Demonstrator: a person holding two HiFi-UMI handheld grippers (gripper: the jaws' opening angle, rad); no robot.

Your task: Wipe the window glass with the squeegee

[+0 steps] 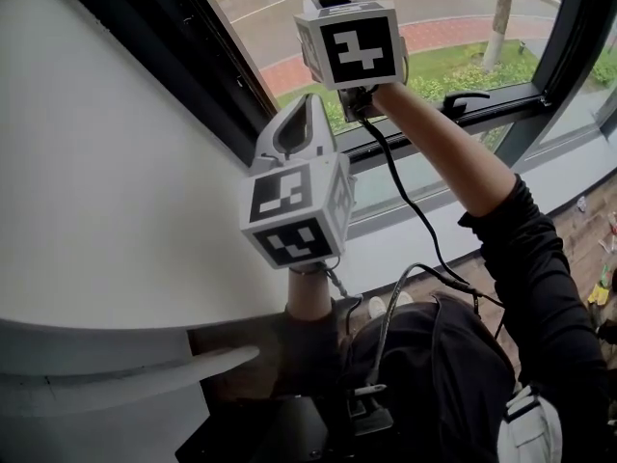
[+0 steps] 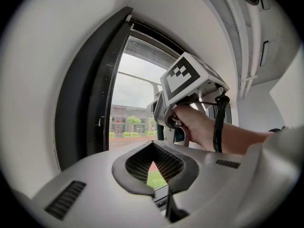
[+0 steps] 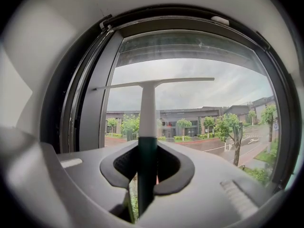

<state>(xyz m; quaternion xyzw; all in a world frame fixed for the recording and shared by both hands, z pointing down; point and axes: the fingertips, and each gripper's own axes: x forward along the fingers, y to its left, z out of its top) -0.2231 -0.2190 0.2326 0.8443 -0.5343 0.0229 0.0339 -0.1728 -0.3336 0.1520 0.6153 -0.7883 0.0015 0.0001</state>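
Up by the window, the left gripper [image 2: 161, 177] is closed with nothing in it. It hangs just beside the dark frame [image 2: 95, 94]. The right gripper [image 3: 146, 175] is closed tight on the green handle of the squeegee [image 3: 148, 108]. The squeegee stands straight up, and its long blade lies level, high up in front of the glass [image 3: 213, 89], with its left end near the frame. I cannot tell if the blade touches the glass. To wipe well, I think the blade should press flat, both ends the same, and slide down in one straight line. The grip should stay firm so the handle does not twist. The left gripper should keep out of the way.
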